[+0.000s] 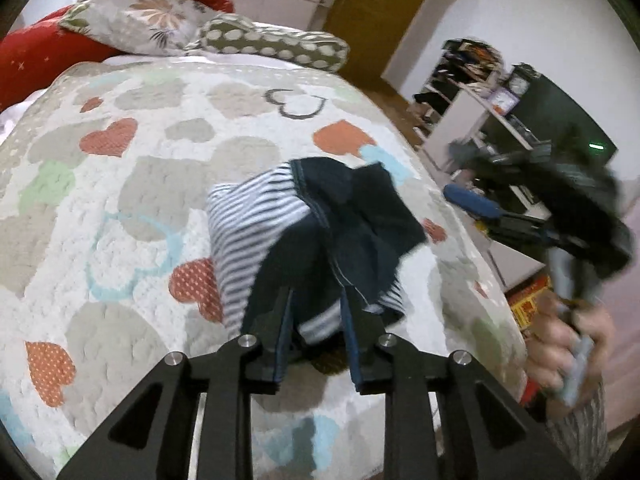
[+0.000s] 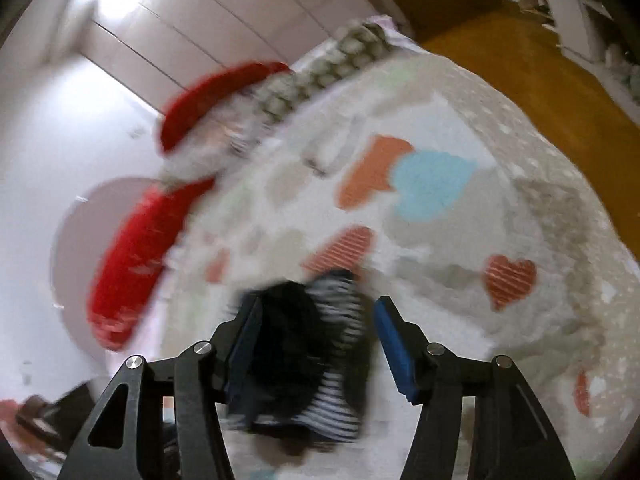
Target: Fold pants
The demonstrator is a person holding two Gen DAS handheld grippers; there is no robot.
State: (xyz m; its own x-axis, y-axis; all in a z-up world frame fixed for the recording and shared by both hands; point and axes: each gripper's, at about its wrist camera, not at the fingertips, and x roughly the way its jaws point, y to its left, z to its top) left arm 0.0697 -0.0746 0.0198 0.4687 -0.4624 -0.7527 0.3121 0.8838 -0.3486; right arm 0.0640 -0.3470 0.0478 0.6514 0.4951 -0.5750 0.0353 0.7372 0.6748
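The pants (image 1: 316, 236) are dark navy with a striped blue-and-white part, bunched in a loose heap on the heart-patterned quilt (image 1: 120, 200). My left gripper (image 1: 318, 300) is open, its fingers on either side of the near end of the heap. In the blurred right wrist view the pants (image 2: 308, 352) lie between the open fingers of my right gripper (image 2: 316, 320). The right gripper also shows in the left wrist view (image 1: 472, 200), blurred, held by a hand at the bed's right side.
Red cushions (image 1: 36, 60), a floral pillow (image 1: 132, 24) and a dotted bolster (image 1: 276, 44) lie at the head of the bed. A shelf unit (image 1: 472, 80) and wooden floor (image 2: 520, 60) are beyond the bed's right edge (image 1: 472, 248).
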